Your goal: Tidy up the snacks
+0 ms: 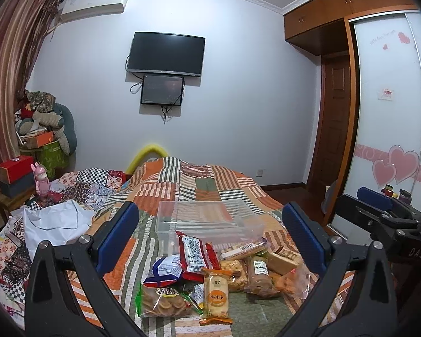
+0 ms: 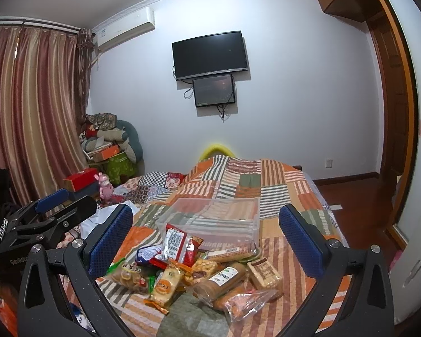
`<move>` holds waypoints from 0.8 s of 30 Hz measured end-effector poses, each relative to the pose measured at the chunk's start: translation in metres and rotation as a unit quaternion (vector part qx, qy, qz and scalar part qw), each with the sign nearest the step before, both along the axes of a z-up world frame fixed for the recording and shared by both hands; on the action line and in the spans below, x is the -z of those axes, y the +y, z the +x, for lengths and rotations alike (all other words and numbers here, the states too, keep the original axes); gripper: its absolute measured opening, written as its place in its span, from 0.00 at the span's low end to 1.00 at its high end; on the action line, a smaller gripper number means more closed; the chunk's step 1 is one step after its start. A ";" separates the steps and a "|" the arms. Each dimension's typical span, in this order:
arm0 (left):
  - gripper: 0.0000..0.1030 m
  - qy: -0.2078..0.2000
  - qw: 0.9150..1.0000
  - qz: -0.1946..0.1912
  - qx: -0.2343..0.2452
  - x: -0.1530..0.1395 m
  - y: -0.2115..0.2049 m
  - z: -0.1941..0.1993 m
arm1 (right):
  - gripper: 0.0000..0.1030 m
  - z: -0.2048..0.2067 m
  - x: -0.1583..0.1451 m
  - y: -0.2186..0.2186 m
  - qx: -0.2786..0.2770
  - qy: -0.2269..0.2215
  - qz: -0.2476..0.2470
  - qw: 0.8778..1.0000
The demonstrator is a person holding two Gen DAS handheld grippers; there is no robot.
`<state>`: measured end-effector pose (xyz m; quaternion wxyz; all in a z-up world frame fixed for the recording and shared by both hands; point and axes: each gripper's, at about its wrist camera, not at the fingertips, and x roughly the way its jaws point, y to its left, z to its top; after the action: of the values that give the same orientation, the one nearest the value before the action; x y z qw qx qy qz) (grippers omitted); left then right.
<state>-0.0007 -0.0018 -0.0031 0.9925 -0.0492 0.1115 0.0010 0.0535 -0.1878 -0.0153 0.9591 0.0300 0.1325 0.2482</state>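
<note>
We see one clear plastic bin [image 1: 207, 219] on the patchwork bedspread [image 1: 210, 179], mid-frame, w/ a heap of snack packs just in front of it, lower centre in both views. We count approx ten packs: a red one [image 1: 195, 252] leaning on the bin's near edge, a blue-white bag [image 1: 165, 269], a bag of round biscuits [image 1: 165, 303], an orange cake pack [image 1: 216, 295], a brown loaf pack [image 1: 259, 276], a boxy wafer pack [image 1: 283, 257], plus others half buried. Two grippers: the left gripper [image 1: 210, 238] and right gripper [image 2: 206, 241] both hang above the heap, jaws spread wide, nothing held. Left view shows the right gripper at right edge, also a wardrobe door w/ heart stickers [image 1: 393, 165]; right view shows the left gripper at left edge and full curtains [image 2: 33, 106]. Around: one TV [image 1: 165, 53], a smaller screen [image 1: 162, 90] below it, one air con unit [image 1: 94, 2] upper left, a pink toy [image 1: 41, 179], clutter in the corner.
</note>
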 end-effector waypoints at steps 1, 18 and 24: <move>1.00 -0.001 1.000 0.001 0.000 0.000 -0.001 0.000 | 1.00 0.000 -0.001 0.000 0.000 0.000 0.000 1.000; 1.00 -0.004 1.000 -0.003 -0.004 -0.002 0.003 -0.002 | 1.00 -0.003 -0.003 0.001 0.002 -0.009 0.004 1.000; 1.00 -0.005 1.000 -0.007 -0.003 -0.002 0.004 -0.002 | 1.00 -0.003 -0.002 0.002 0.000 -0.009 0.003 1.000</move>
<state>-0.0026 0.0023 -0.0011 0.9927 -0.0565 0.1069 0.0033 0.0502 -0.1856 -0.0132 0.9601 0.0308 0.1228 0.2492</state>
